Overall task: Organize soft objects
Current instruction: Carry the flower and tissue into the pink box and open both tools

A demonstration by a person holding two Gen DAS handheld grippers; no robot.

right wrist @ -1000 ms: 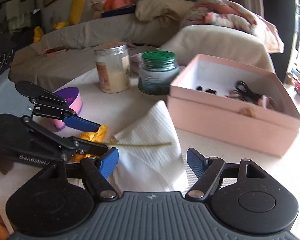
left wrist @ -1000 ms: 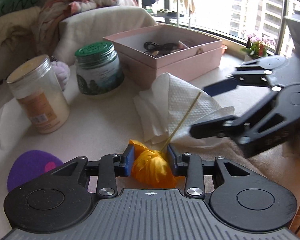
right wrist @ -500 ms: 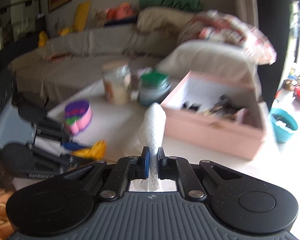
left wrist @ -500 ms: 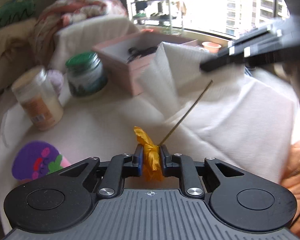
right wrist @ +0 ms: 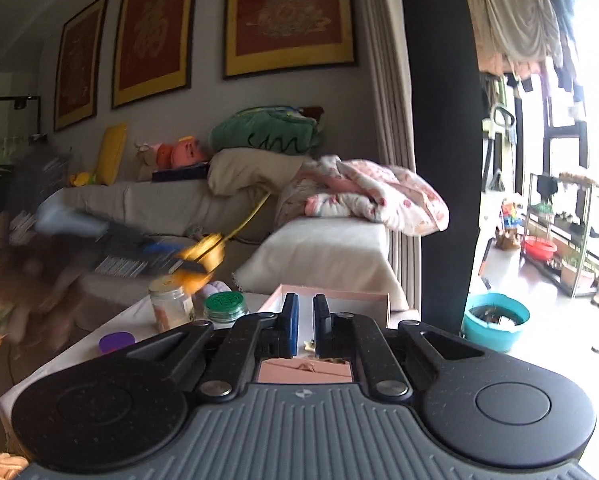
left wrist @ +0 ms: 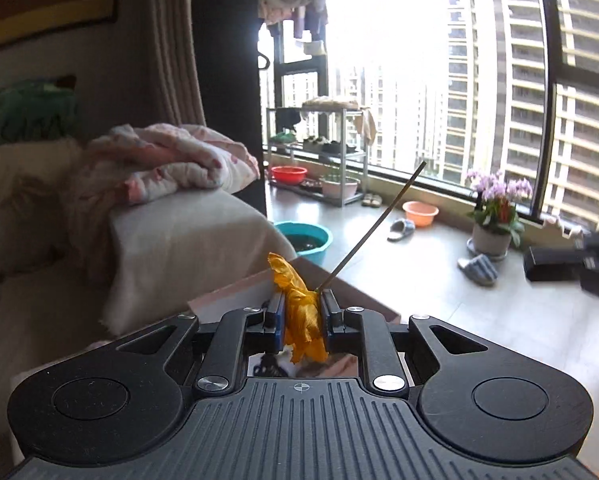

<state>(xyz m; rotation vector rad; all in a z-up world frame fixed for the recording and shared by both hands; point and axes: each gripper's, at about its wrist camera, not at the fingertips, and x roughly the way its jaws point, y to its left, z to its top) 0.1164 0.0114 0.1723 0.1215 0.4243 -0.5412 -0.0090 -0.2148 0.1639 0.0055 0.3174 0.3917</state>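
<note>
Two tongs are up above the table (right wrist: 131, 316). Ahead of them lies the sofa (right wrist: 323, 252), with a pink blanket (right wrist: 371, 196) heaped on its end. Just past my right tongs (right wrist: 305, 322) sits the pink box (right wrist: 335, 294), partly hidden behind them; to their left on the table stand a pale jar (right wrist: 170, 304), a green-lidded jar (right wrist: 224, 306) and a purple cup (right wrist: 116, 341). My left tongs (left wrist: 302, 314) are clamped on the orange flower (left wrist: 299, 312), its thin stem (left wrist: 373, 232) slanting up to the right, with the box (left wrist: 235, 300) corner showing just beyond. From the right wrist view the flower (right wrist: 203, 254) and those tongs are a blur off to the left, above the jars. My right tongs stand nearly closed, a narrow gap between the blue pads (right wrist: 291, 320), and I see nothing held in them.
</note>
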